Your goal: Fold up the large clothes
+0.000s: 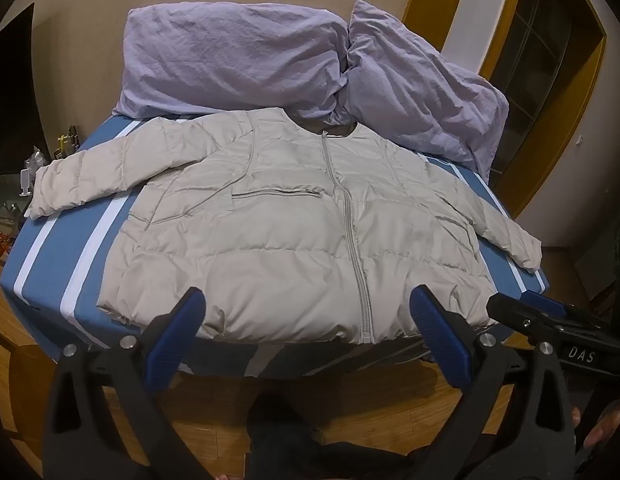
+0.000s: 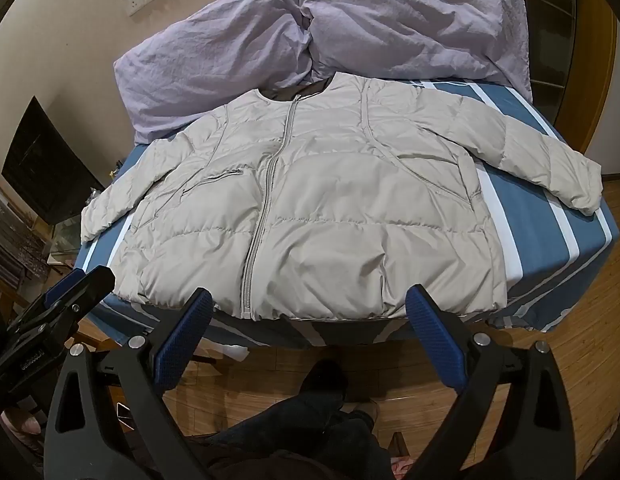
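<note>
A pale grey puffer jacket (image 1: 294,224) (image 2: 330,208) lies flat and zipped on the blue striped bed, both sleeves spread out, its hem at the near edge. My left gripper (image 1: 306,308) hovers open just in front of the hem, nothing between its blue pads. In the right wrist view my right gripper (image 2: 308,306) is likewise open and empty above the hem, right of the zip. The right gripper (image 1: 550,320) also shows at the right of the left wrist view, and the left gripper (image 2: 66,300) at the left of the right wrist view.
The bed (image 1: 58,264) (image 2: 566,216) has blue sheets with white stripes. Two lilac pillows (image 1: 238,60) (image 2: 390,20) lean against the wall behind the jacket's collar. Wooden floor and a person's dark-clad legs (image 2: 310,412) lie below. A cluttered side table (image 1: 14,200) stands left of the bed.
</note>
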Motion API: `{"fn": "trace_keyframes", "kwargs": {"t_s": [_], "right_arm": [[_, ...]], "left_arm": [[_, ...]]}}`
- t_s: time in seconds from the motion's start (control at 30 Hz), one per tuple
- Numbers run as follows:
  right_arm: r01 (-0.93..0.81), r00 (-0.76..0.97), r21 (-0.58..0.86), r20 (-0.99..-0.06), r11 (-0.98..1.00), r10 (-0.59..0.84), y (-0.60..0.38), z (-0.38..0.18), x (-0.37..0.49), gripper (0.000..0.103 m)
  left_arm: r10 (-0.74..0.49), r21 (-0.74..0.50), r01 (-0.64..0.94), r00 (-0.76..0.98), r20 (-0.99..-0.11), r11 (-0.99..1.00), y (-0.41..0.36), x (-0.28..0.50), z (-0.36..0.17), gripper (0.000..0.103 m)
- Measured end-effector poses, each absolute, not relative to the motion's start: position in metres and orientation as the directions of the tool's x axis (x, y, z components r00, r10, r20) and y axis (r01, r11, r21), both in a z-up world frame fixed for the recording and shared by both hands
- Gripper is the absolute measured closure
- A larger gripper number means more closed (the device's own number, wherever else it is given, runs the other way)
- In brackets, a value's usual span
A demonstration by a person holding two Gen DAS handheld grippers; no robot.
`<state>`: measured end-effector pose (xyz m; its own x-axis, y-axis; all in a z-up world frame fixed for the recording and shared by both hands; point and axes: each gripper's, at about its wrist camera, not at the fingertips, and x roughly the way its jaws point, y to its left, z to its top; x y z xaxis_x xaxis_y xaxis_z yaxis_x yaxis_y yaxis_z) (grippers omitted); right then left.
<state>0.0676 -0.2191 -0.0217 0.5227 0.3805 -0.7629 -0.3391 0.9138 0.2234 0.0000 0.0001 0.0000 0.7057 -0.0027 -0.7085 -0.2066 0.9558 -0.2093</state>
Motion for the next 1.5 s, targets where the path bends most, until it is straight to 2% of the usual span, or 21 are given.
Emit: {"fn": "trace_keyframes", "kwargs": {"t_s": [1.5], "right_arm": [[-0.338, 0.522, 0.230, -0.761, 0.912, 0.385, -0.2184, -0.0218, 0.0691, 0.004]], "left_arm": [[0.008, -0.193, -0.205, 0.705, -0.710, 0.959, 0.0004, 0.0001, 0.0001, 0.002]]}}
